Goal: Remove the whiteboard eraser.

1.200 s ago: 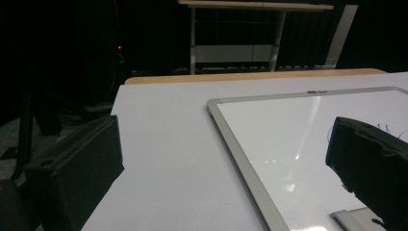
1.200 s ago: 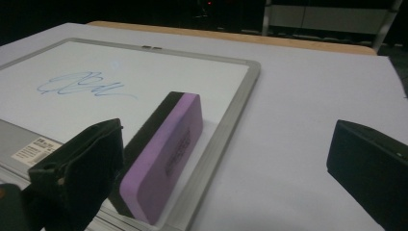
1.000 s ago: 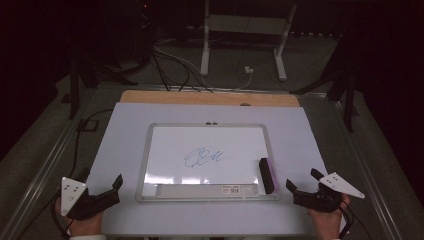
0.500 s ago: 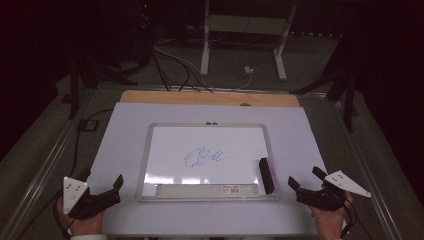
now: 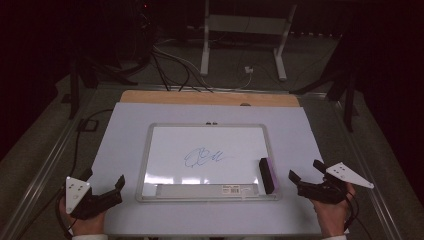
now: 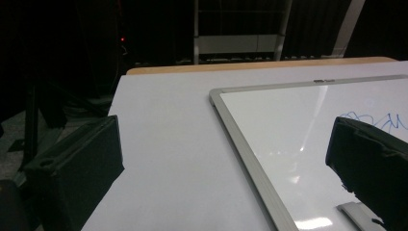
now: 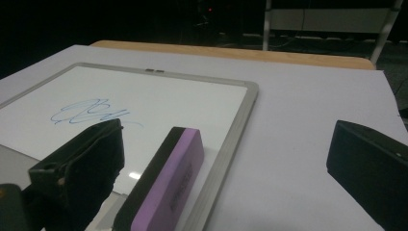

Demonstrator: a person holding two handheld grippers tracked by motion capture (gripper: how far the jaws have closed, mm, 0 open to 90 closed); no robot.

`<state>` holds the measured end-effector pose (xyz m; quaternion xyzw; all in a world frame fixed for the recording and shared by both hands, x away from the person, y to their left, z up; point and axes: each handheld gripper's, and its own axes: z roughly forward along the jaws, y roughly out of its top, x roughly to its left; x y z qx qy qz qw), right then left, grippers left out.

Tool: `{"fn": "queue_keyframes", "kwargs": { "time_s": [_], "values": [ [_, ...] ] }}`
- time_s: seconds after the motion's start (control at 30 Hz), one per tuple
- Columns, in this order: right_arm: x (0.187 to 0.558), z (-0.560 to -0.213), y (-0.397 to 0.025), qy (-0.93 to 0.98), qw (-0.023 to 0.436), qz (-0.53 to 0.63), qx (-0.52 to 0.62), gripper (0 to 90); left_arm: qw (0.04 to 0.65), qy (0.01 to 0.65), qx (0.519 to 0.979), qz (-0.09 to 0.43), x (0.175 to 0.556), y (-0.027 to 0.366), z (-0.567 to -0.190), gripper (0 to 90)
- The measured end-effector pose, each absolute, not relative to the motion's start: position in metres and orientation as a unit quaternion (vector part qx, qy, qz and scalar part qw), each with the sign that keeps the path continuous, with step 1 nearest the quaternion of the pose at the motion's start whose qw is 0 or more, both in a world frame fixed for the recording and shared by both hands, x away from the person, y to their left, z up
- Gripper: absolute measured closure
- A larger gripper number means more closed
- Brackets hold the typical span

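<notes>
Both tools (image 5: 105,187) (image 5: 304,172) unmoved, open.

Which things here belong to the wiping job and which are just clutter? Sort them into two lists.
Likely for the job:
whiteboard
blue scribble
purple eraser
left tool, open
right tool, open

Just lying about:
cables on the floor
metal stand beyond the table
white plug
</notes>
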<state>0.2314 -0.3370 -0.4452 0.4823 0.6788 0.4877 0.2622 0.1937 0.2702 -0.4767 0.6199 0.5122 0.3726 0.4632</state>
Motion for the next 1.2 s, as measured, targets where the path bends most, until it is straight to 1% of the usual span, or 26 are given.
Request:
{"fn": "queue_keyframes", "kwargs": {
  "time_s": [0.3,0.43,0.6,0.9,0.97,1.1,1.2],
  "values": [
    [0.244,-0.441,-0.329,0.699,0.257,0.47,0.474,0.1,0.459,0.512,0.624,0.371,0.194,0.268,-0.478,0.2],
    [0.25,-0.444,-0.327,0.703,0.253,0.459,0.48,0.2,0.458,0.511,0.626,0.371,0.195,0.267,-0.479,0.2],
    [0.257,-0.449,-0.325,0.71,0.238,0.448,0.489,0.2,0.457,0.511,0.626,0.371,0.195,0.267,-0.479,0.2],
    [0.263,-0.453,-0.316,0.724,0.226,0.442,0.479,0.2,0.457,0.511,0.627,0.37,0.195,0.266,-0.479,0.2],
    [0.264,-0.455,-0.314,0.726,0.22,0.442,0.478,0.2,0.456,0.511,0.627,0.37,0.195,0.266,-0.479,0.2],
    [0.269,-0.457,-0.308,0.736,0.188,0.442,0.478,0.2,0.455,0.512,0.628,0.37,0.195,0.266,-0.479,0.2],
    [0.271,-0.459,-0.304,0.744,0.174,0.434,0.478,0.3,0.454,0.512,0.628,0.371,0.195,0.266,-0.479,0.2]
  ]
}}
